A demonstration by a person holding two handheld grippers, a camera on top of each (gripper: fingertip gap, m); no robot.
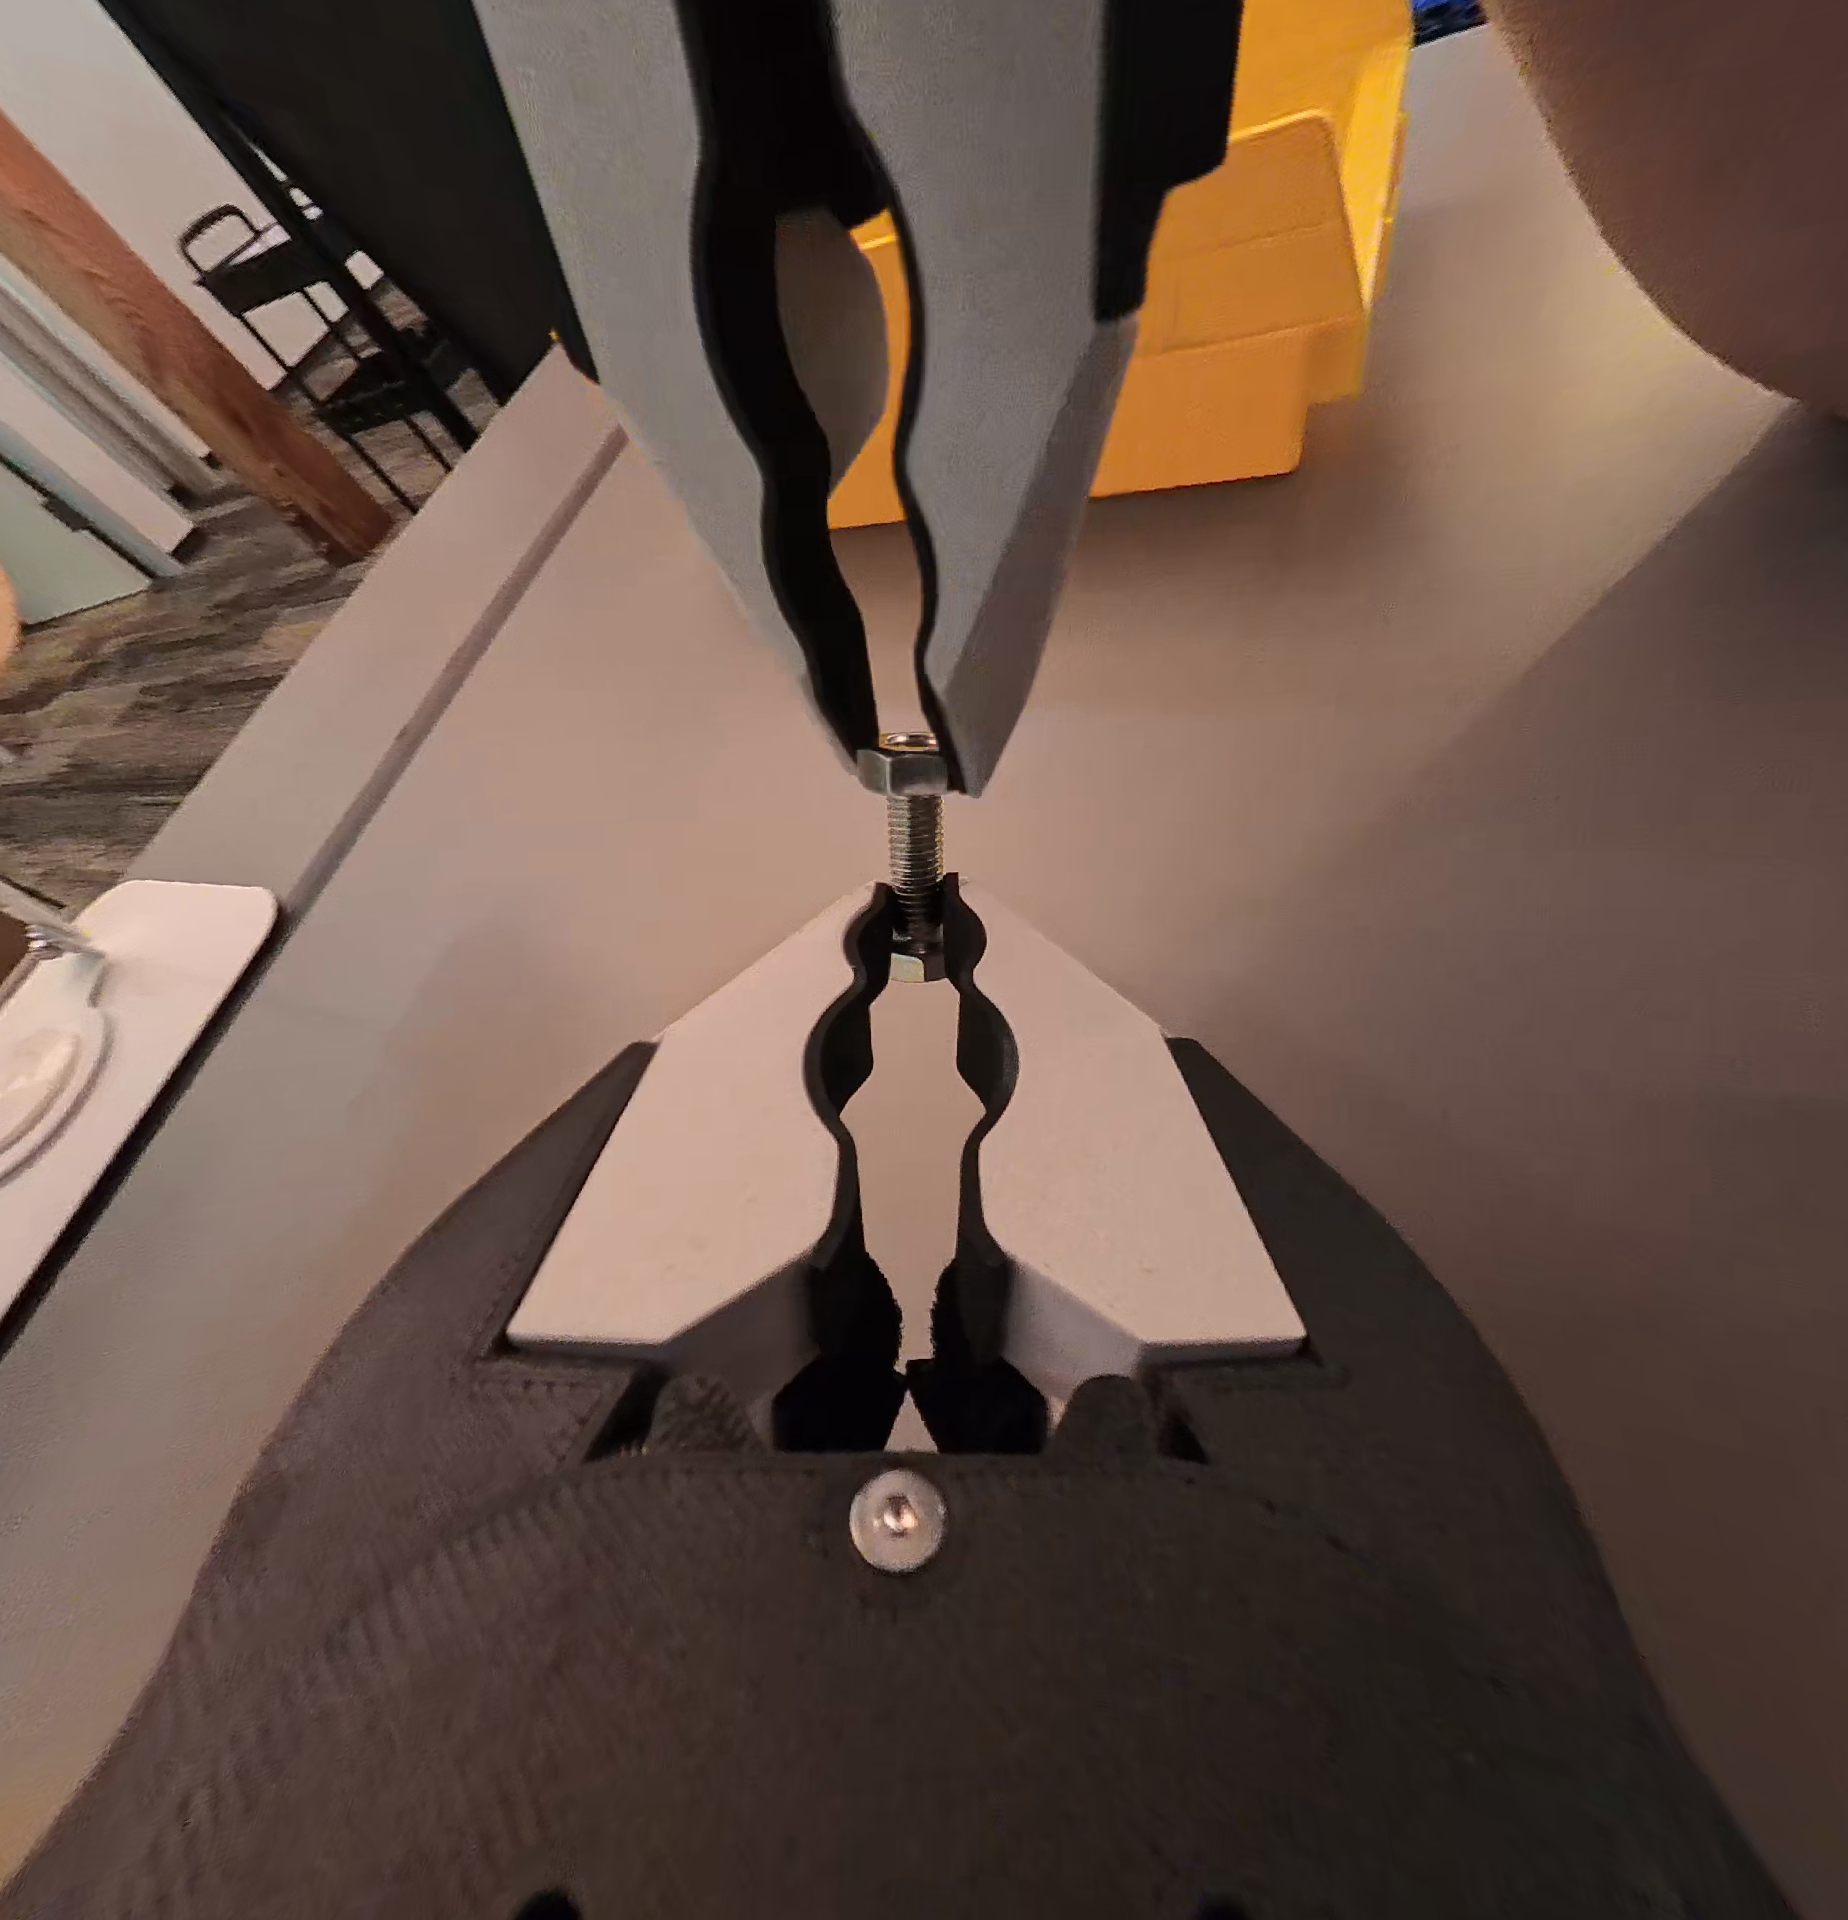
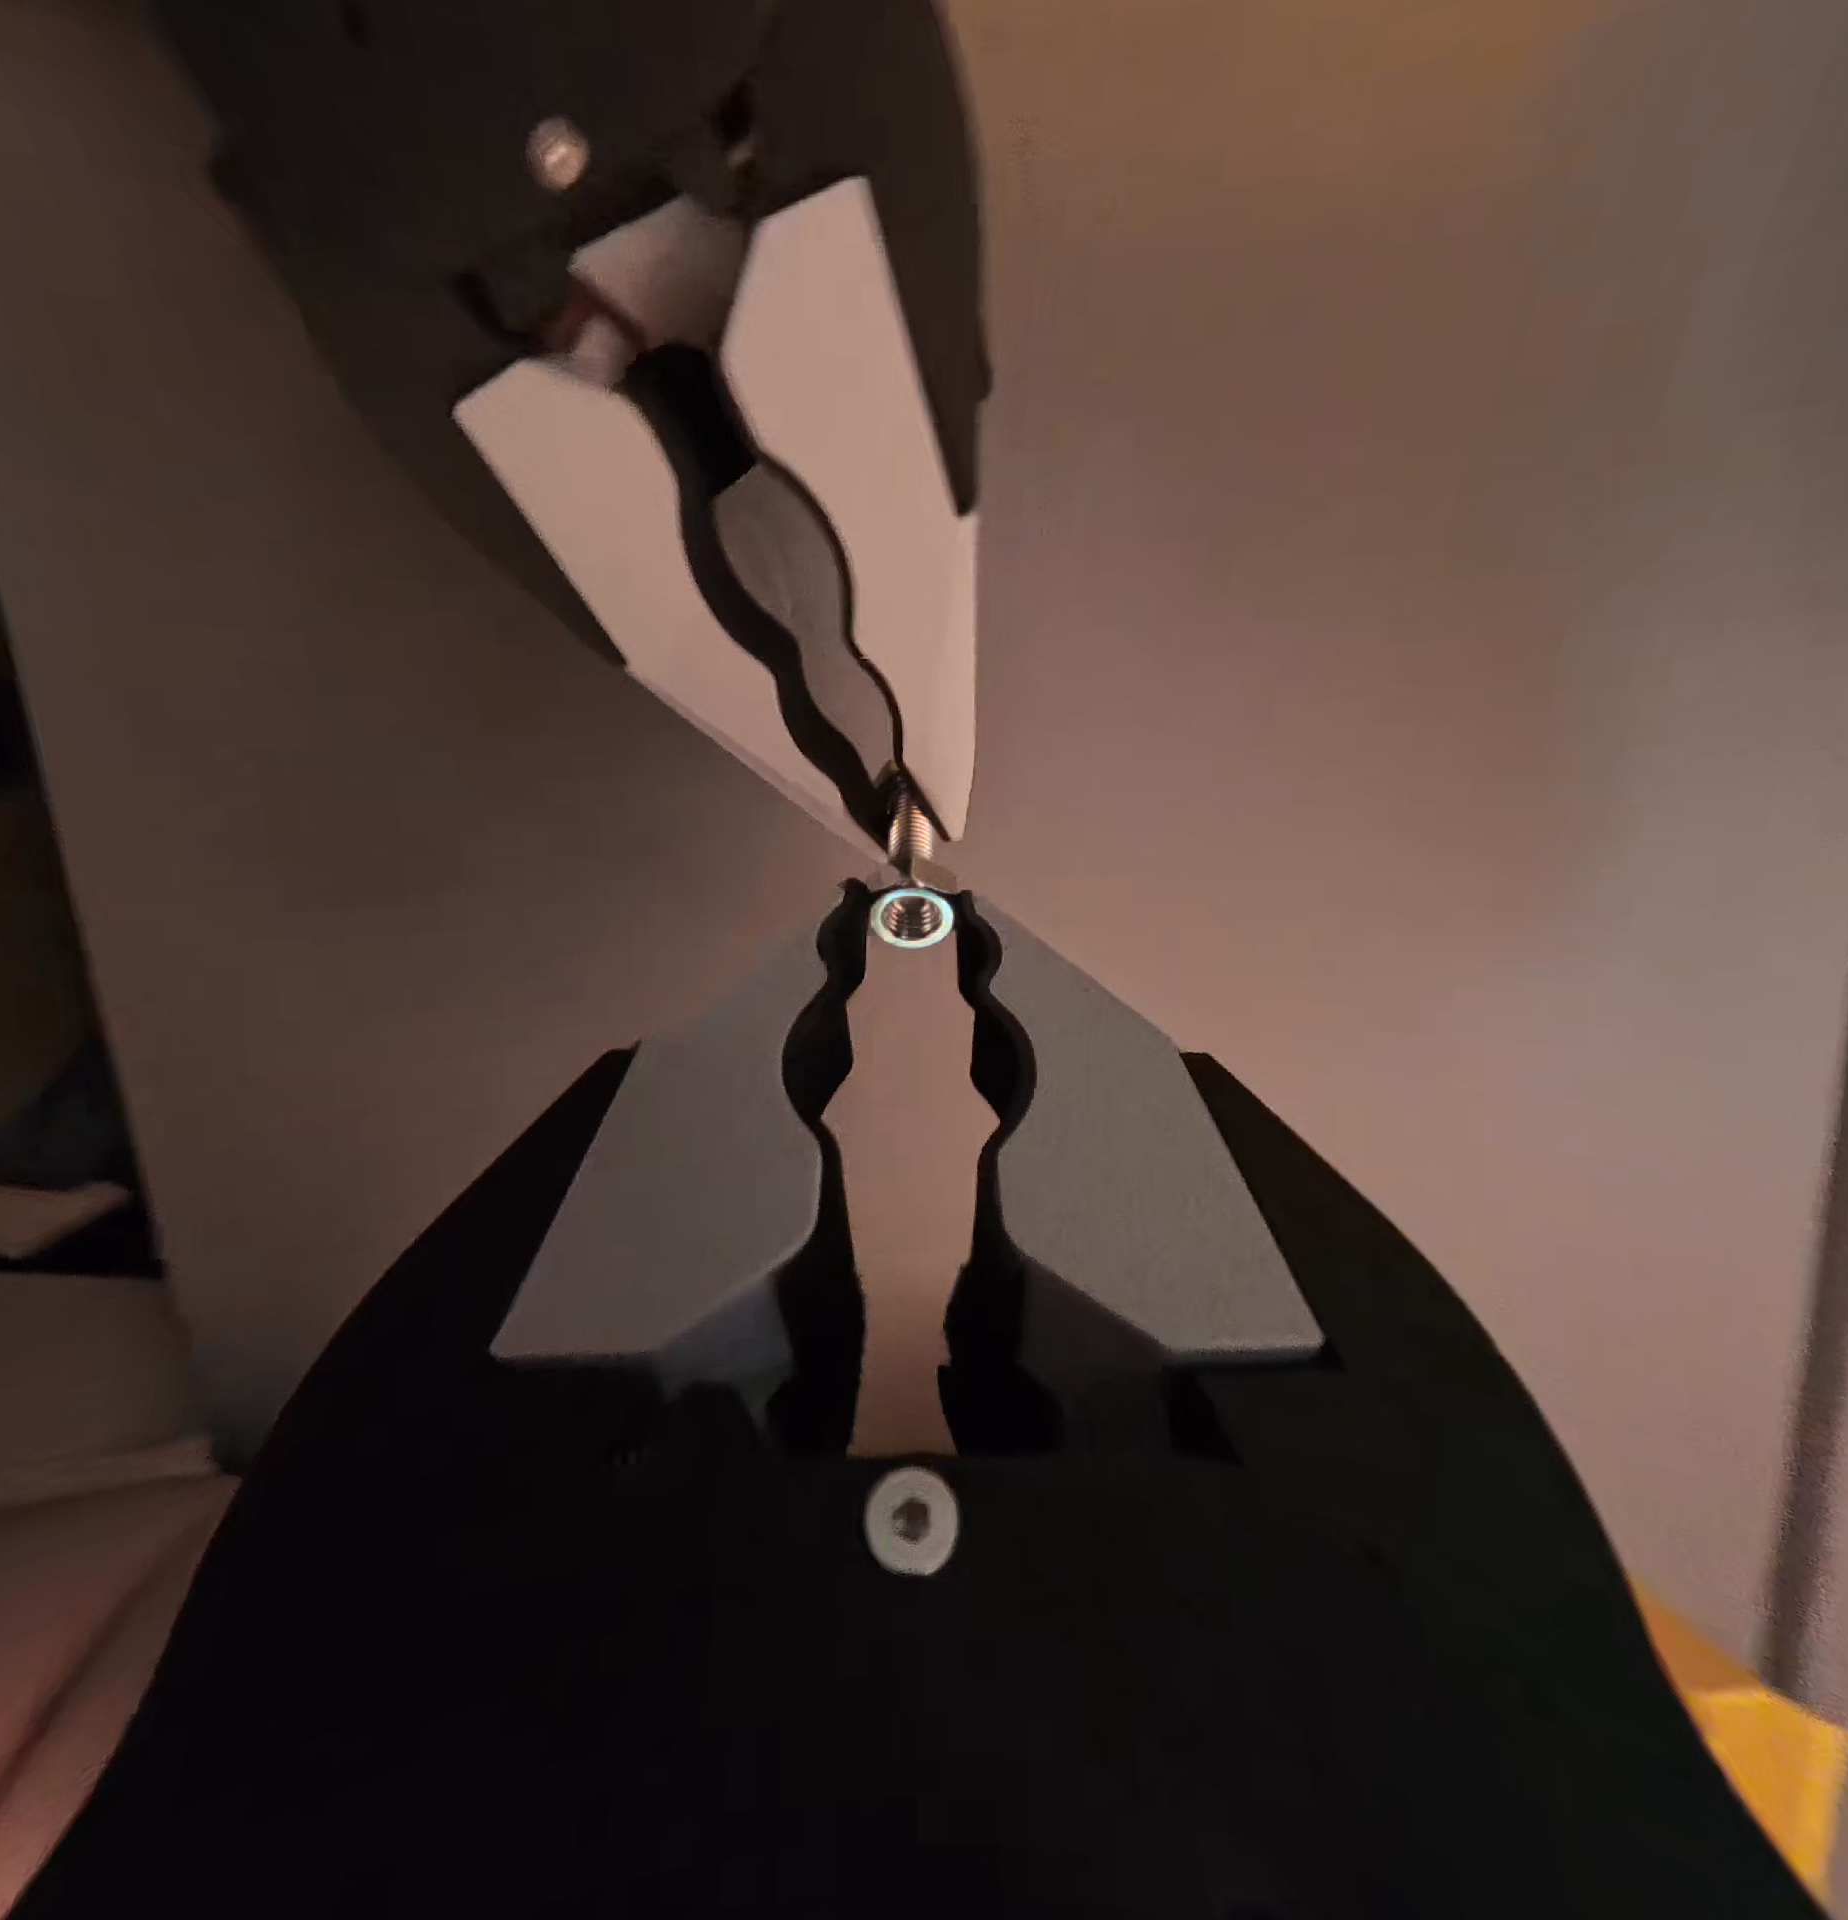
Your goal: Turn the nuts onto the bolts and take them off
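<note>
Above grey tabletop (image 1: 1419, 831), well off its surface: threaded silver steel bolt (image 1: 907, 852), head end pinched between narrowed tips of left gripper (image 1: 912, 914). At bolt's far end: silver hexagonal steel nut (image 1: 899, 769), clamped in closed tips of right gripper (image 1: 904, 753), seen end-on from right wrist (image 2: 909, 916), bolt (image 2: 904, 821) tilted beyond. Behind: yellow plastic bins (image 1: 1242, 343). Left edge: white tray (image 1: 120, 1039).

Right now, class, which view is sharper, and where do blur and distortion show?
Left wrist view: bolt and nut crisp, warm light, table edges bent by the wide lens. Right wrist view: dimmer, the left gripper smeared, the nut glinting.
</note>
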